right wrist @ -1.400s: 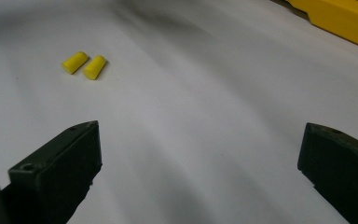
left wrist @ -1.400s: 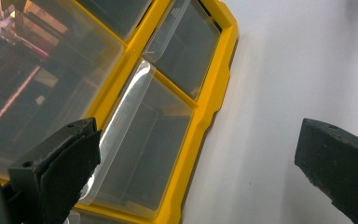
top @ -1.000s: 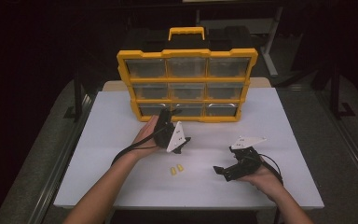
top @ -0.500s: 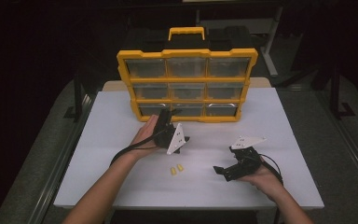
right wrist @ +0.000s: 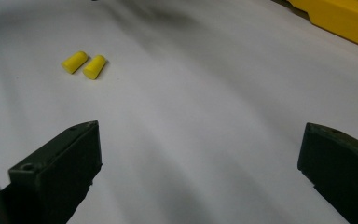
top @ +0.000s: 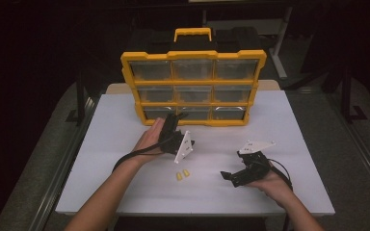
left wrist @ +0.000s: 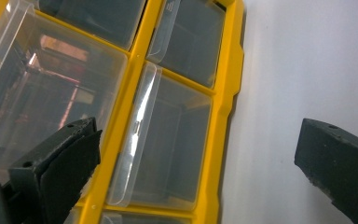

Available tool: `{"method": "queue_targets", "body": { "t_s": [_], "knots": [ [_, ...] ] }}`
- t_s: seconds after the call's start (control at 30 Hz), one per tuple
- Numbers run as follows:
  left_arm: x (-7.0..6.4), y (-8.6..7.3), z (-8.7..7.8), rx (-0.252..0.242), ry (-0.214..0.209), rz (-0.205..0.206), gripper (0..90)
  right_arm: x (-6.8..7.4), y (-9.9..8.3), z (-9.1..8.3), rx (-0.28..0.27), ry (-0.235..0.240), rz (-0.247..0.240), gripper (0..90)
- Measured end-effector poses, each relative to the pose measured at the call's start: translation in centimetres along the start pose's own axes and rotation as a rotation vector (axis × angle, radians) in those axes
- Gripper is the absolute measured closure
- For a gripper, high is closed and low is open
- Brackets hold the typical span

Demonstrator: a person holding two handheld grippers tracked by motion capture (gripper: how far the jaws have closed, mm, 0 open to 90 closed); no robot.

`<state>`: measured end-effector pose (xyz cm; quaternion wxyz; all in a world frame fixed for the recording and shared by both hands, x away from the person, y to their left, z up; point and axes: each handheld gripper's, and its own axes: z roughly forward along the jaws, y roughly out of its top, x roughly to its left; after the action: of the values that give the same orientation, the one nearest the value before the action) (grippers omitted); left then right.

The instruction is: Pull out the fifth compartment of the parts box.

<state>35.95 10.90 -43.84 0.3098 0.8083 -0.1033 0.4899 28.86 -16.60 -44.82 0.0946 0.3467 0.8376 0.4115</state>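
A yellow organizer (top: 193,55) with clear drawers stands upright at the back of the white table (top: 115,115). My left gripper (top: 176,118) is held up to its bottom row with the jaws open, close to the bottom-left drawer (top: 156,113). In the left gripper view the open left gripper (left wrist: 200,177) frames a clear drawer (left wrist: 168,144) and the yellow frame (left wrist: 223,116). Two yellow earplugs (top: 182,174) lie side by side on the table. My right gripper (top: 229,177) rests low to their right, open and holding nothing. The right gripper view shows the earplugs (right wrist: 85,63) ahead to the left of the right gripper (right wrist: 200,163).
The table's front edge (top: 192,211) lies just below the right hand. Cables trail from both grippers across the table. Dark floor and metal frames surround the table. The organizer's yellow base (right wrist: 340,18) shows at the top right of the right gripper view.
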Motion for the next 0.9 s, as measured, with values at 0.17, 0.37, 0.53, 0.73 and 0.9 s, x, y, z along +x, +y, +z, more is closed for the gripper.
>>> {"method": "queue_targets", "body": {
  "t_s": [0.17,0.37,0.53,0.73,0.9],
  "knots": [
    [-0.07,0.06,-0.04,0.012,0.013,0.033,0.0,0.00,0.00,0.00,0.000,0.000,0.000,0.0],
    [-0.24,0.11,-0.03,0.028,0.036,0.085,0.0,0.00,0.00,-0.01,0.000,0.000,-0.001,0.0],
    [-0.36,0.13,-0.01,0.037,0.048,0.113,0.0,0.03,0.00,0.01,0.002,0.002,0.000,0.0],
    [-0.50,0.07,0.03,0.054,0.059,0.146,0.0,0.19,0.02,0.04,0.003,0.000,-0.010,0.0],
    [-0.60,0.20,0.07,0.064,0.078,0.167,0.0,0.23,0.03,0.09,0.005,-0.004,-0.014,0.0]
  ]
}}
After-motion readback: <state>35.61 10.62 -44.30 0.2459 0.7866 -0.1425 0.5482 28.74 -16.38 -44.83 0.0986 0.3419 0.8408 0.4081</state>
